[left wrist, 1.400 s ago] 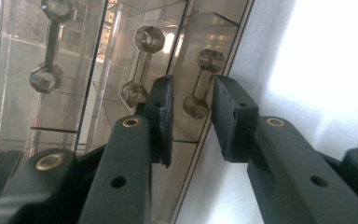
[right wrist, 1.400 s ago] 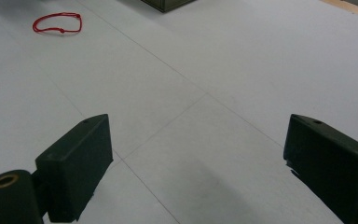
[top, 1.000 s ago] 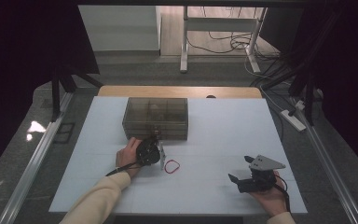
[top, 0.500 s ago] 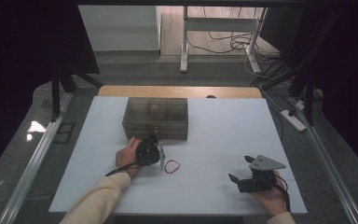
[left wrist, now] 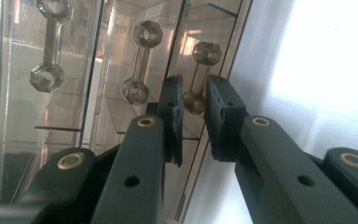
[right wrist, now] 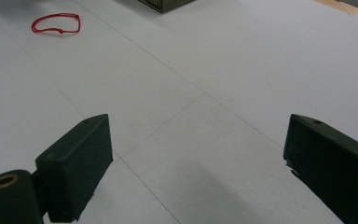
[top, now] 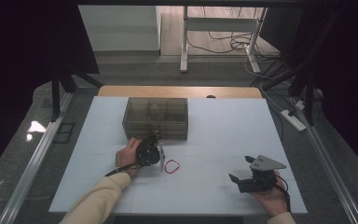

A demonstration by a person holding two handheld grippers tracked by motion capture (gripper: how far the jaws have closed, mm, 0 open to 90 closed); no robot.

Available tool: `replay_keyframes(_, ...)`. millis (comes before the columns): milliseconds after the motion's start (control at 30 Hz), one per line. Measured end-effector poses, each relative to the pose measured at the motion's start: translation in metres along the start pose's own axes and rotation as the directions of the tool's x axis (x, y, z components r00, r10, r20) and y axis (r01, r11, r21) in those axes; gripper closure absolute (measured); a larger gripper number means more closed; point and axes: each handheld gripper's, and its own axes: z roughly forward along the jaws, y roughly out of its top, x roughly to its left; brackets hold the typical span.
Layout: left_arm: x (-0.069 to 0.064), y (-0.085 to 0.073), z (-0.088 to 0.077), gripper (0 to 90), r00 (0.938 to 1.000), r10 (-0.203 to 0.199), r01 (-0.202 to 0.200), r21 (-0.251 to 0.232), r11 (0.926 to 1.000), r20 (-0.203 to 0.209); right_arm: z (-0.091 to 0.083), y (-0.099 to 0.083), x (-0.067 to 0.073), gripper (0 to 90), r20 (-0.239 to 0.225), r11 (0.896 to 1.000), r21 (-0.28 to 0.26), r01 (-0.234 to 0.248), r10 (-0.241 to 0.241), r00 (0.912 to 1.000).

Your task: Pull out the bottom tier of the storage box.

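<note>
A smoky clear plastic drawer box [top: 155, 116] stands at the middle of the white table [top: 214, 135]. My left gripper [top: 155, 142] is turned on its side against the box's front. In the left gripper view its jaws [left wrist: 193, 100] are closed on the lower knob of a dumbbell-shaped drawer handle [left wrist: 201, 70]. Two like handles [left wrist: 142, 60] sit further left on the box front. A red rubber band [top: 171, 166] lies on the table just right of the left hand. My right gripper [top: 239, 168] rests at the front right, open and holding nothing [right wrist: 196, 140].
The red band [right wrist: 56, 23] lies far ahead and to the left in the right gripper view, with a corner of the box [right wrist: 165, 3] beyond it. A wooden strip [top: 177, 91] edges the table's far side. Cables and a power strip [top: 292, 119] lie on the floor to the right.
</note>
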Motion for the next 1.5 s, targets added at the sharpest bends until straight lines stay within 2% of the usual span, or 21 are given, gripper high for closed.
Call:
replay_keyframes(867, -0.0013, -0.0019, -0.0016, 77.7, 1.0, 0.001, -0.001, -0.006, 1.0, -0.004, -0.0006, -0.0007, 0.0002, 7.5, 0.003, 1.0, 0.0, -0.003, 0.003, 1.0)
replay_keyframes(1067, -0.0009, -0.0027, -0.0034, 77.9, 0.9999, -0.011, 0.011, -0.018, 0.9998, 0.004, -0.0009, -0.0008, 0.0001, 7.5, 0.003, 1.0, -0.001, -0.004, 0.004, 1.0)
replay_keyframes(1167, -0.0012, -0.0026, -0.0063, 80.6, 0.9999, -0.014, 0.014, -0.033, 0.9994, 0.005, -0.0012, -0.0005, 0.0002, 7.5, 0.003, 1.0, -0.004, -0.002, 0.002, 1.0)
replay_keyframes(1200, -0.0011, -0.0022, -0.0077, 84.3, 0.9998, -0.011, 0.011, -0.034, 0.9993, -0.016, -0.0012, -0.0005, 0.0002, 7.5, 0.001, 1.0, -0.005, -0.003, 0.003, 1.0)
replay_keyframes(1300, 0.0024, -0.0034, -0.007, 81.8, 0.9992, -0.039, 0.038, -0.029, 0.9989, -0.014, -0.0011, -0.0006, 0.0, 7.5, 0.002, 1.0, -0.003, -0.003, 0.003, 1.0)
replay_keyframes(1400, 0.0028, -0.0062, -0.0053, 81.8, 0.9993, -0.035, 0.035, -0.025, 0.9991, -0.015, -0.0009, -0.0005, 0.0003, 7.5, 0.002, 1.0, -0.002, -0.003, 0.003, 1.0)
replay_keyframes(1500, 0.004, -0.0061, -0.0061, 79.8, 0.9993, -0.036, 0.036, -0.04, 0.9985, -0.009, -0.0008, -0.0004, 0.0004, 7.5, 0.002, 1.0, -0.004, -0.002, 0.002, 1.0)
